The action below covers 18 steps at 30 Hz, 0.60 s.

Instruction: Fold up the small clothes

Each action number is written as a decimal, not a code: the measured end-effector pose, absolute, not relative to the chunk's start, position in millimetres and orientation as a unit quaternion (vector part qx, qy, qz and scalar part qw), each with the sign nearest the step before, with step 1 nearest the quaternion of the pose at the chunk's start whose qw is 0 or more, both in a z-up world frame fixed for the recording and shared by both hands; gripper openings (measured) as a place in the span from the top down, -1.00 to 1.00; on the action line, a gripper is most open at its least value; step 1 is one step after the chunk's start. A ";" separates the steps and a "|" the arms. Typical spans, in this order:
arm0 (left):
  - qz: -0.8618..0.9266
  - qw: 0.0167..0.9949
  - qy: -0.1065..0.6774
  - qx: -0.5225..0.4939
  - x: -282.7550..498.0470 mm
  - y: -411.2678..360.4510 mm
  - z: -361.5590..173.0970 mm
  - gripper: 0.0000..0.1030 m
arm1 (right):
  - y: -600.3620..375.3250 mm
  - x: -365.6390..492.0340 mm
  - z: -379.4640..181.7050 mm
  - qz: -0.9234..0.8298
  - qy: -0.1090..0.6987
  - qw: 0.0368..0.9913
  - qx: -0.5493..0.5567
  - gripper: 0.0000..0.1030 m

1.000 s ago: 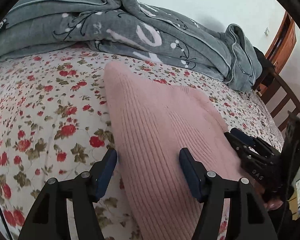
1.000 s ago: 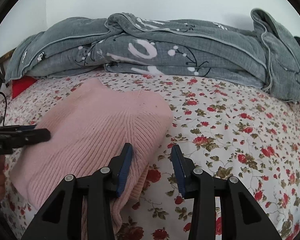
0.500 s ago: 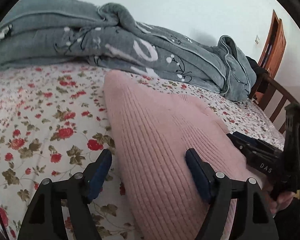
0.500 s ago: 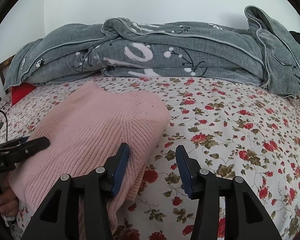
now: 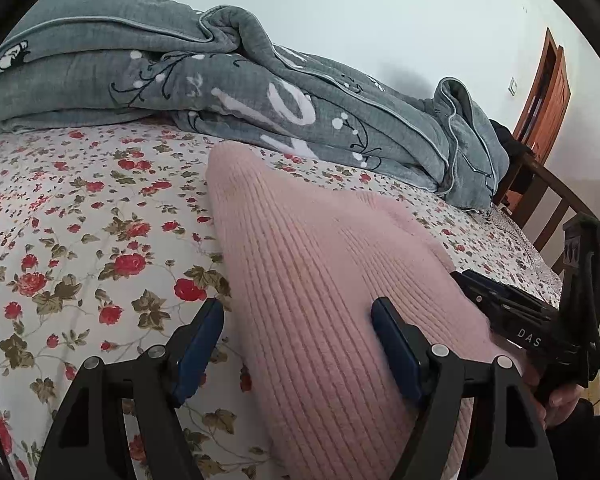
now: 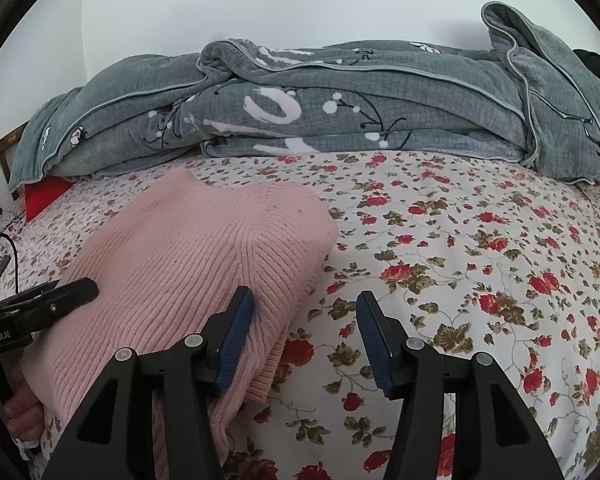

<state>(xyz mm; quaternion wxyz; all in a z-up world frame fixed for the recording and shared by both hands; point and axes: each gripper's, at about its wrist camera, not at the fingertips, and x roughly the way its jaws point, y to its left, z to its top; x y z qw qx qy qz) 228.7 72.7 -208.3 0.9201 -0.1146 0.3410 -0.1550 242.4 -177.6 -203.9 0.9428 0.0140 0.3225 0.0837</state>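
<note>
- The pink sweater (image 6: 204,264) lies folded on the flowered bed (image 6: 480,264).
- A big gray blanket (image 6: 340,108) sits at the far side.
- The left gripper (image 5: 298,346) is open over the sweater's left edge.
- The right gripper (image 6: 306,334) is opening at its right edge, gripping nothing.

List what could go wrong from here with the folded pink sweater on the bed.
1. The right gripper, its jaws opening, has its left pad against the folded pink ribbed-knit sweater; pulling away could snag the knit and drag the fold open.
2. The left gripper is open astride the sweater's edge; a careless withdrawal may rumple it.
3. The sweater's lower layers near the right gripper stick out unevenly on the floral bedsheet, so the stack may slump.
</note>
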 end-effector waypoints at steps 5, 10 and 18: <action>-0.157 0.919 0.343 -0.119 228.7 73.6 -208.5 -0.50 | -176.9 242.6 -204.4 0.084 0.323 0.943 0.016 -0.02; -0.157 0.918 0.343 -0.120 228.6 73.7 -208.3 -0.50 | -178.5 242.9 -204.9 0.086 0.323 0.942 0.019 -0.03; -0.156 0.918 0.344 -0.122 228.4 73.3 -208.4 -0.51 | -182.3 244.9 -206.7 0.089 0.327 0.940 0.032 -0.09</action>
